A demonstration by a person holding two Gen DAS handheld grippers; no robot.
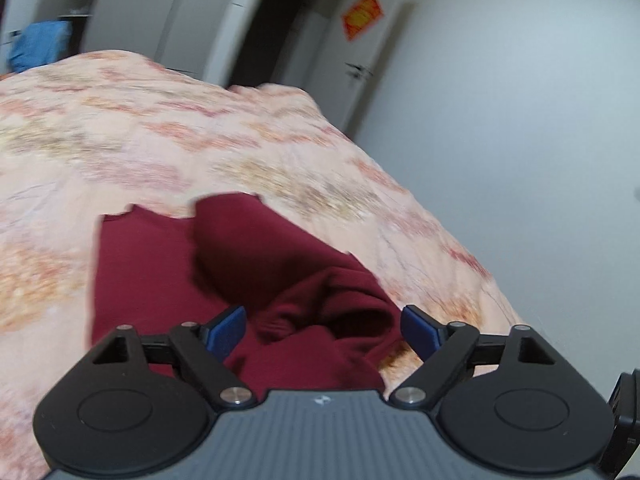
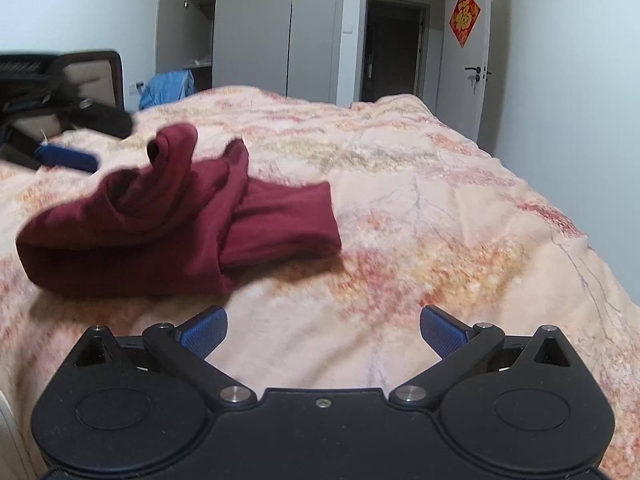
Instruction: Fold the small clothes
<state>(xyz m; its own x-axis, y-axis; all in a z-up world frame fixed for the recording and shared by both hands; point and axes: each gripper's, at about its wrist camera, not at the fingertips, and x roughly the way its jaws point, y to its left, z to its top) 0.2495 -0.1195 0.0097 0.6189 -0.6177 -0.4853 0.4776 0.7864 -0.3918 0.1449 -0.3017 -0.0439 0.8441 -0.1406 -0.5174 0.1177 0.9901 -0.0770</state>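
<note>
Left tongs [image 1: 323, 330] gape, released, garment [image 1: 248, 280] bunched at twelve o'clock, touching neither pad. Right tongs [image 2: 323, 330] gape empty; garment [image 2: 176, 216] lies ten o'clock, farther off.

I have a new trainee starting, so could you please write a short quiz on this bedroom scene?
1. True or false: the left gripper is clamped on the dark red garment.
2. What does the garment lie on: A) the floor, B) the bed cover, C) a chair?
3. What lies between the right gripper's fingers?

Key
1. False: its fingers stand apart with cloth between them, unpressed.
2. B.
3. Only bare bed cover; the garment lies up and left of it.
</note>
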